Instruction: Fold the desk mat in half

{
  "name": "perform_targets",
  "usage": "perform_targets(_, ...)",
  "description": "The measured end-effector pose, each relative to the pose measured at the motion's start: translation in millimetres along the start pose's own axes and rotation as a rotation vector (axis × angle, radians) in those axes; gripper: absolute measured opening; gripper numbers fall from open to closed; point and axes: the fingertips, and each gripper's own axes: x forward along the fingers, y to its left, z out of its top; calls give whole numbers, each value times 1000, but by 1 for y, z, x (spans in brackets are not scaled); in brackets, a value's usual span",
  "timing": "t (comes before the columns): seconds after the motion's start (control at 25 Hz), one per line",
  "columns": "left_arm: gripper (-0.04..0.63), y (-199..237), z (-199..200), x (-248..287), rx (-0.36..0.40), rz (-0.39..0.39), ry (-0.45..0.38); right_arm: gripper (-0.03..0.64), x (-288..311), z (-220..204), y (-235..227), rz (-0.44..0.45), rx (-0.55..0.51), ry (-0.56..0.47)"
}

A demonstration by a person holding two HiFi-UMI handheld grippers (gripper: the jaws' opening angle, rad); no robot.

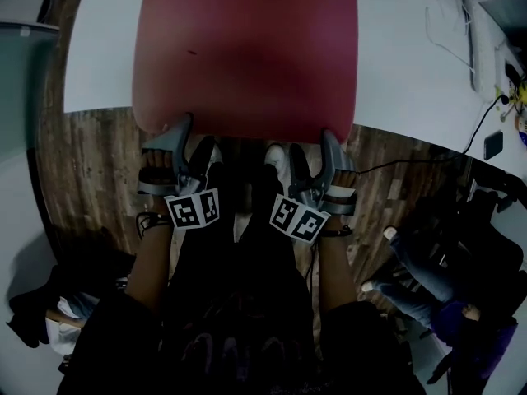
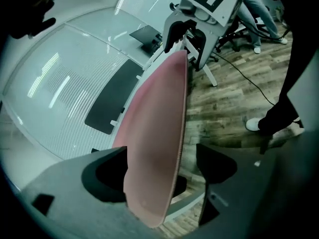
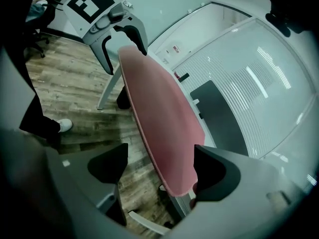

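Red desk mat flat on white table, near edge overhanging. L gripper at near-left corner, R gripper near-right — jaws apart, mat edge between, unclamped. Rec.: clamp both evenly, deep bite, before lifting toward far edge.

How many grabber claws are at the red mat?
2. The left gripper straddles the near-left corner of the mat, the right gripper the near-right corner; both open.
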Motion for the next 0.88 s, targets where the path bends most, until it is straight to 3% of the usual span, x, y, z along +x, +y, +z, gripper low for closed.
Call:
perform_targets(0.16, 411, -2, -1, 11, -12, 5, 11, 403, 9, -6, 5, -1, 12, 18)
perform_targets(0.28, 357, 4, -2, 9, -27, 23, 10, 366, 13, -5, 4, -9, 26, 15)
perform_targets(0.44, 297, 5, 0, 3, -16, 3, -2, 256, 12, 0, -4, -30, 44, 8)
perform_targets(0.52, 267, 5, 3, -3, -3, -13, -16, 250, 10, 1, -6, -24, 55, 12)
perform_targets(0.76, 86, 8, 10, -27, -4, -44, -54, 96, -8, 10, -9, -23, 45, -18)
perform_targets(0.88, 46, 17, 15, -31, -15, -59, -65, 55, -11, 13, -16, -2, 42, -32)
